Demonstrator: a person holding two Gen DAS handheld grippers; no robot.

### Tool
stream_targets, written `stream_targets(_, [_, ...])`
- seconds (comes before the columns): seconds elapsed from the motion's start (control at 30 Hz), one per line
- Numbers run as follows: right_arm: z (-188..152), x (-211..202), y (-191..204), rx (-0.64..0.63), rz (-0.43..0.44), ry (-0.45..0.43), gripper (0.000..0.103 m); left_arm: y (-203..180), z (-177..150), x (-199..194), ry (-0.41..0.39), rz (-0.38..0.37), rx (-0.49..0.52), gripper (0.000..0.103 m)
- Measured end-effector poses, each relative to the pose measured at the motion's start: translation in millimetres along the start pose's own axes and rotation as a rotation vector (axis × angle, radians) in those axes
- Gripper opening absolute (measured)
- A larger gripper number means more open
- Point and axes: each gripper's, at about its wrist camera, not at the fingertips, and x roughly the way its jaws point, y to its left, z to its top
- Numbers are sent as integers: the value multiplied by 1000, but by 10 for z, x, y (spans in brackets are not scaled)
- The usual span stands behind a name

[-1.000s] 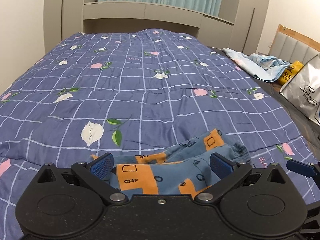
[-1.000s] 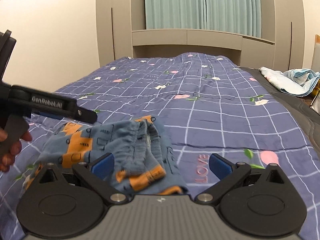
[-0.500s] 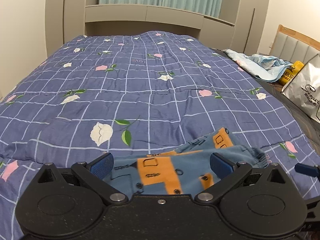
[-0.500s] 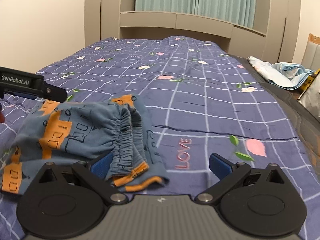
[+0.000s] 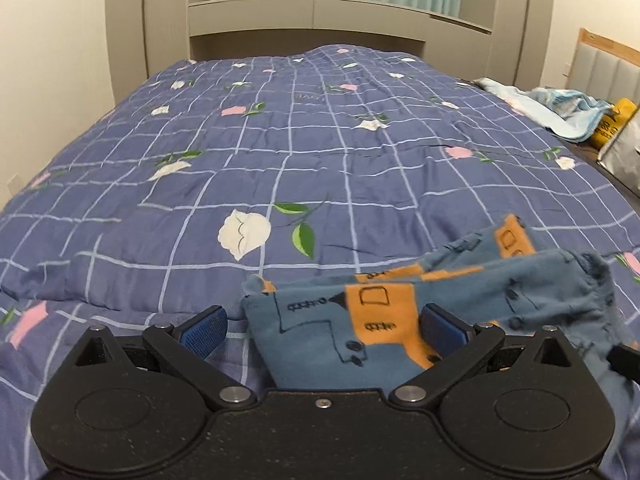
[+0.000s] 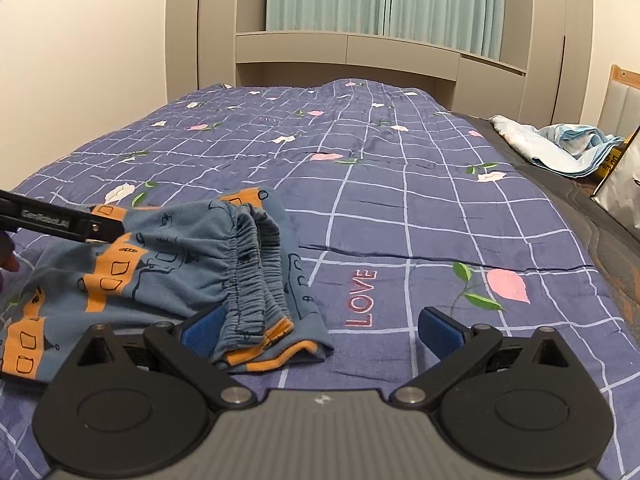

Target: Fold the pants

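Pants (image 6: 172, 268) lying bunched on quilt (image 6: 420, 208). Left gripper (image 5: 324, 326) hovering spread wide over pants' cloth. Right gripper (image 6: 322, 330) gaping, unloaded, at pants' elastic waistband (image 6: 256, 276).

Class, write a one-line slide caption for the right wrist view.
Open right gripper beside the waistband of folded blue-and-orange pants on a floral quilt.
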Motion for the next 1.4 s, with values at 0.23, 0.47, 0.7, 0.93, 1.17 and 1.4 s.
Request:
stream_targets(0.23, [137, -117, 16, -39, 5, -129, 103, -31, 7, -112, -36, 28, -34, 102])
stream_targets(0.47, [400, 218, 63, -101, -17, -135, 103, -173, -196, -431, -74, -34, -64, 102])
stream_targets(0.7, [444, 575, 60, -131, -52, -65, 103, -318, -378, -403, -55, -27, -24, 102])
stream_targets(0.93, [392, 430, 39, -108, -33, -90, 103, -225, -376, -465, -62, -15, -75, 102])
stream_targets(1.17, [257, 153, 147, -128, 47, -105, 103, -170, -540, -609, -53, -7, -152, 102])
stream_targets(1.4, [36, 9, 190, -128, 50, -75, 103, -162, -748, -703, -38, -14, -233, 102])
